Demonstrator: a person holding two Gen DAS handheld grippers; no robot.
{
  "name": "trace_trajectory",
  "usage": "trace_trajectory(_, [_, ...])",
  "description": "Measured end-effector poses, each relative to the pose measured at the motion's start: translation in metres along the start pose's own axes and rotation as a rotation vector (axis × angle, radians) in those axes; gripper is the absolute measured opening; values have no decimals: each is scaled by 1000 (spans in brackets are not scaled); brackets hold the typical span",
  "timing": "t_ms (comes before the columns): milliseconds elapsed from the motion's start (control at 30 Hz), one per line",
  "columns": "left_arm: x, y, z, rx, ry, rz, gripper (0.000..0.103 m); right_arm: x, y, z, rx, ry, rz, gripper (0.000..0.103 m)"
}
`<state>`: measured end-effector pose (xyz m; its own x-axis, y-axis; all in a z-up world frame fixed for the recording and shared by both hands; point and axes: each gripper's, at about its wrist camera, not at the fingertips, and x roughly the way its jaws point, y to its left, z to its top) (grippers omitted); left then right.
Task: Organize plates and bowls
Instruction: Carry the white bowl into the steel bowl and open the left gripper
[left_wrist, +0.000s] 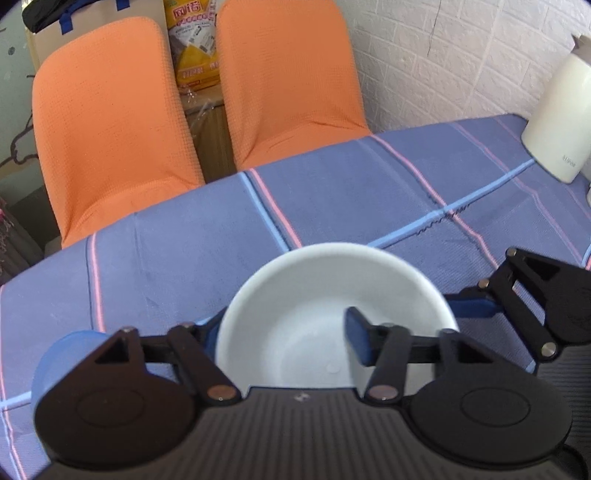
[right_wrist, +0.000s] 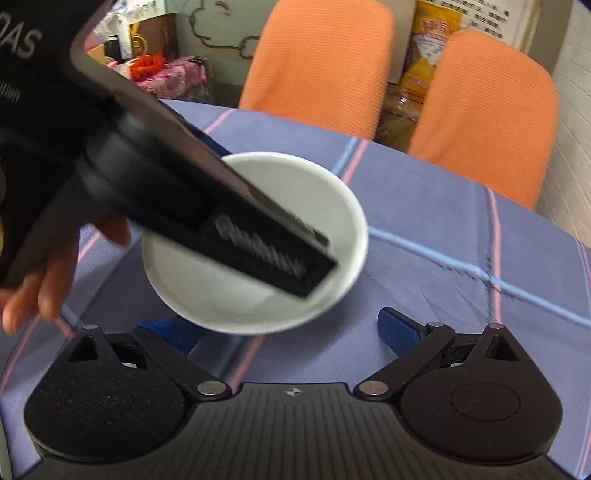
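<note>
A white bowl (left_wrist: 314, 295) sits between the fingers of my left gripper (left_wrist: 286, 336). One blue pad (left_wrist: 356, 336) is inside the bowl and the other finger is outside its left wall, so the gripper is shut on the bowl's near rim. In the right wrist view the same white bowl (right_wrist: 314, 206) shows, with the left gripper's black body (right_wrist: 177, 177) across it. My right gripper (right_wrist: 284, 334) is open and empty, just in front of the bowl, with its blue pads (right_wrist: 397, 330) apart. A blue bowl or cup (left_wrist: 55, 354) lies at the left, partly hidden.
The table has a blue-purple cloth (left_wrist: 369, 192) with pink and light-blue stripes. Two orange chairs (left_wrist: 110, 122) stand at its far edge. A white kettle (left_wrist: 557, 122) stands at the right by a white brick wall. My hand (right_wrist: 55, 273) shows at the left.
</note>
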<state>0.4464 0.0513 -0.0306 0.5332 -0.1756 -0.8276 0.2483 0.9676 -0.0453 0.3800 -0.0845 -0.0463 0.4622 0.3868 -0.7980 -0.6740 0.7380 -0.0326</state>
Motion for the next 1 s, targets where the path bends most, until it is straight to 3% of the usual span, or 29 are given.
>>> trace_trajectory(67, [-3,2,-1,-1,9,-17,38,-1,6,2,-16,-4,0,87])
trace_trajectory(233, [-11,10,-3,-55,12,-68,38,-22,20,2,-20,-70,10,87])
trace_trajectory(500, [-45,-15,-16,-20,-17,-72,38,-53,37,-6,-44,-110,-32,88])
trace_trajectory(733, [-102,-63,-54,-1,-68,-103,38,-94,48,-25,-41,-143,-64,88])
trace_trajectory(1000, [-137,-125,-116,15,-84,-160,37,-149,68,-87,-18,-166,-120,89])
